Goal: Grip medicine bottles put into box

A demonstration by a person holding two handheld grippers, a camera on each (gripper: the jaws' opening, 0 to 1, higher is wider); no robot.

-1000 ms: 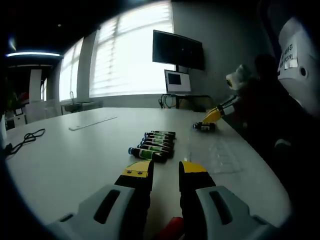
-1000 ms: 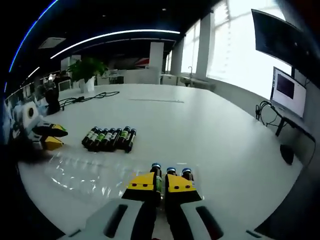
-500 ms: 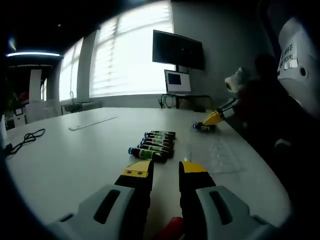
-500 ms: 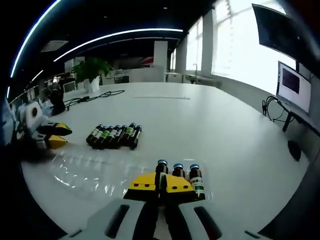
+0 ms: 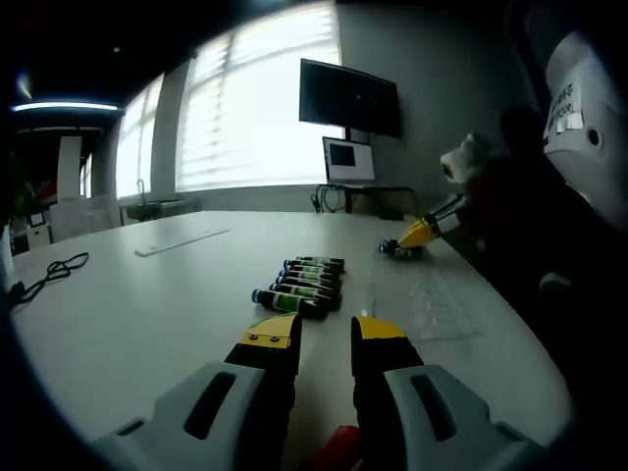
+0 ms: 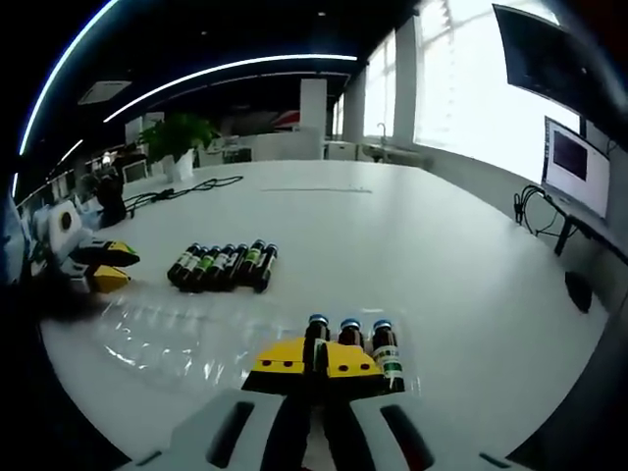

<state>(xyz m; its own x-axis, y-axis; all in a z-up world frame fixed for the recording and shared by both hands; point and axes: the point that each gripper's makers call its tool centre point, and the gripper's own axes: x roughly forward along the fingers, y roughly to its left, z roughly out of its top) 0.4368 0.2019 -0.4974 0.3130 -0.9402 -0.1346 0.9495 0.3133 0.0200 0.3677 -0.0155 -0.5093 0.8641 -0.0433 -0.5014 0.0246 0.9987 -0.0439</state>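
Several dark medicine bottles (image 5: 306,279) with blue caps and green labels lie in a row mid-table, also seen as the bottle row (image 6: 221,267). A clear plastic tray (image 6: 162,334) lies in front of them, faint as the tray (image 5: 437,306). Three bottles (image 6: 351,339) lie side by side at its right end. My right gripper (image 6: 316,359) has its jaws close together around the leftmost of these, the gripped bottle (image 6: 316,329). It shows far off as the right gripper (image 5: 416,234). My left gripper (image 5: 324,332) hovers open near the row, holding nothing, and appears as the left gripper (image 6: 102,267).
A black cable (image 5: 51,269) and a flat clear strip (image 5: 183,240) lie on the white table (image 5: 147,304). Two monitors (image 5: 349,96) stand beyond its far edge. A person (image 5: 549,196) stands at the table's right side. A potted plant (image 6: 177,137) and another cable (image 6: 182,192) sit at the far end.
The right gripper's view has drawn back slightly, so the three bottles show farther ahead of its jaws; in the last half second nothing moved. The left gripper stayed still.
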